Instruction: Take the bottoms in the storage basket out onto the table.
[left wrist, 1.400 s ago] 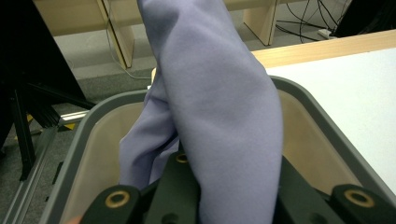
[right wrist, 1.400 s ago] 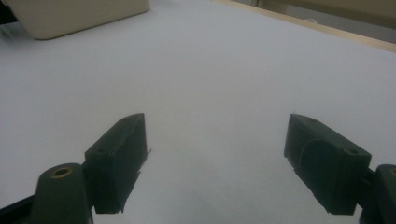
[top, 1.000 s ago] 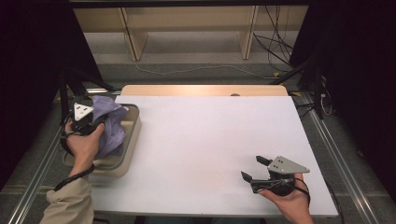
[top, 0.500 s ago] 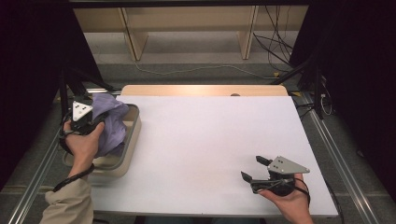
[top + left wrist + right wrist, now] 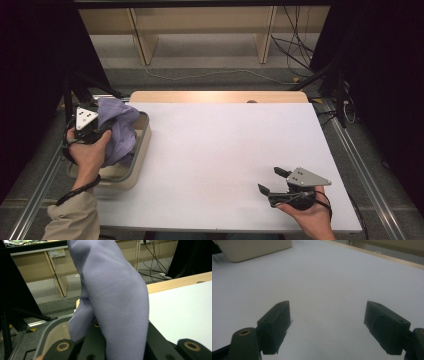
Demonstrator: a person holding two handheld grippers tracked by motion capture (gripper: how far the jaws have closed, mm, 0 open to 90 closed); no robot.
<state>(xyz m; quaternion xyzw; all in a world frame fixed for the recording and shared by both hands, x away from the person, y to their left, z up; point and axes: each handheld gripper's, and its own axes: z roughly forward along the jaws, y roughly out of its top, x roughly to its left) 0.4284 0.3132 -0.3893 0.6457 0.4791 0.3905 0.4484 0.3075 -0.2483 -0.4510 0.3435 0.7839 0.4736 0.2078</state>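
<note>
Our left hand-held gripper (image 5: 102, 131) is clamped on the purple cloth (image 5: 118, 131), jaws pressed together on a thick fold of it. In the left gripper view the cloth (image 5: 115, 302) rises from between the jaws and hangs over them, its tail trailing down into the bin (image 5: 53, 332). In the high view the cloth sits bunched over the far end of the beige bin (image 5: 137, 162), at the left edge of the bench (image 5: 225, 150).

Our right hand-held gripper (image 5: 272, 181) rests near the right corner of the bench, jaws wide apart with nothing between them, pointing left across the bare white top toward the bin (image 5: 254, 250).

We judge the step in hand to be lifting the cloth out of the bin. To do it well, we should keep the grip firm, since the fold is bulky and could slip. We should raise it straight up until the trailing end clears the bin's rim, so it does not drag the bin along. Then we can carry it right, over the open bench, where the right hand-held gripper can take a free edge.
</note>
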